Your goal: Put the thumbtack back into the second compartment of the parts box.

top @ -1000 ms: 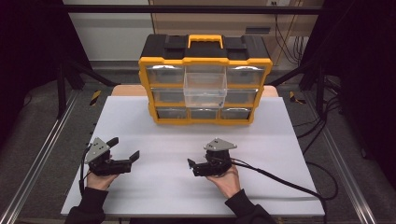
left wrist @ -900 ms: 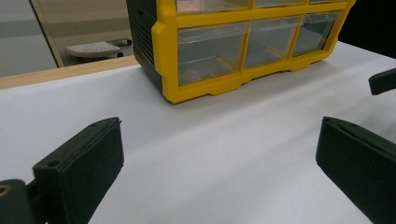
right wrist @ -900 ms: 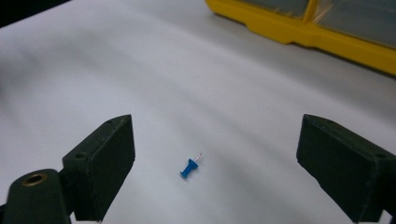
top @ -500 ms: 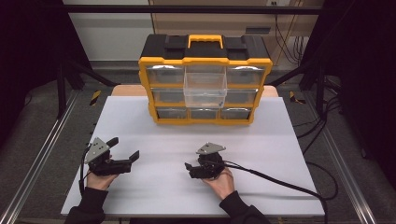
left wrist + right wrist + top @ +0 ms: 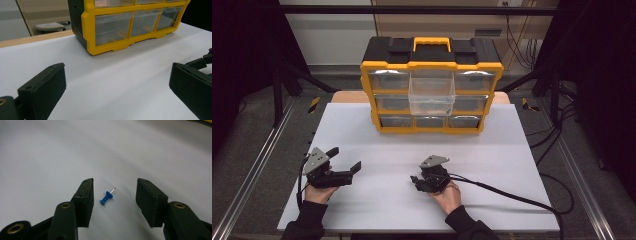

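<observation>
A small blue push pin (image 5: 107, 198) lies on its side on the white tabletop (image 5: 492, 150), tip pointing away. My right gripper (image 5: 115, 181) is open, and the pin sits between its jaws, closer to the left one and touching neither. In the high view the right gripper (image 5: 414, 181) is low over the table's near middle, tipped down. My left gripper (image 5: 346, 158) is held open at the near left with nothing between its jaws (image 5: 117, 66).
A yellow and black drawer organizer (image 5: 432, 90) stands at the back middle of the table, with one clear drawer (image 5: 431, 97) pulled out from its top row. The right gripper's black cable (image 5: 512, 195) trails off to the right. Metal frame rails flank the table.
My right gripper has shifted left and a little toward the near edge, lowering over the table. The left gripper has not moved.
</observation>
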A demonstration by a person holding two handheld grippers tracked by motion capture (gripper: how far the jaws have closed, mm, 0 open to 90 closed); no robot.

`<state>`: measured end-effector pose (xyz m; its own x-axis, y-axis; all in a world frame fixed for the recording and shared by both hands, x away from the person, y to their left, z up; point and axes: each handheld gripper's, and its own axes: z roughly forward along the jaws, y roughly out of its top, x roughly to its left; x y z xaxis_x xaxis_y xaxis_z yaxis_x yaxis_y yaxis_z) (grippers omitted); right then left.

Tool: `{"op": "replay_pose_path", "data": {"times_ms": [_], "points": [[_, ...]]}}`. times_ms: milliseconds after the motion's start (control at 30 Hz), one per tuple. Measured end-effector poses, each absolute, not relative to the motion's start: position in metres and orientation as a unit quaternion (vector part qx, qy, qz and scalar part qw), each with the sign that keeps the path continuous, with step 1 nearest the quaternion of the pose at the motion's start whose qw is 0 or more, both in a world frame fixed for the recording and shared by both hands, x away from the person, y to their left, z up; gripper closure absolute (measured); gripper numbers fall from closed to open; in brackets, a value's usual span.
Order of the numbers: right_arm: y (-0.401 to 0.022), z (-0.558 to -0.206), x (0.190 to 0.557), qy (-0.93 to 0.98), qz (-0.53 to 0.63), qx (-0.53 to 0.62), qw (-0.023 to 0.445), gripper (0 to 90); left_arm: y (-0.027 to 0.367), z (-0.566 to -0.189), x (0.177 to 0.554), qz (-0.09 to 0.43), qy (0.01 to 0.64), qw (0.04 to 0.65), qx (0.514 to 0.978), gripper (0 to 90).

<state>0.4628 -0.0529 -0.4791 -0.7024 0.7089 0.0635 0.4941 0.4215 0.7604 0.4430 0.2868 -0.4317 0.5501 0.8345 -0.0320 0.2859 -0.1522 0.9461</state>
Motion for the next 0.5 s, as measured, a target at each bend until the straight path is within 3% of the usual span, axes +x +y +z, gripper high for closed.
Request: {"op": "replay_pose_path", "data": {"times_ms": [167, 500], "points": [[-0.049, -0.480, 0.463, 0.839, 0.394, 0.352, 0.130, 57.6, 0.286, -0.432, 0.443, 0.264, 0.393, 0.518, 0.712, 0.5], [-0.044, -0.482, 0.463, 0.850, 0.378, 0.344, 0.130, 65.2, 0.287, -0.431, 0.443, 0.265, 0.392, 0.518, 0.712, 0.5]]}}
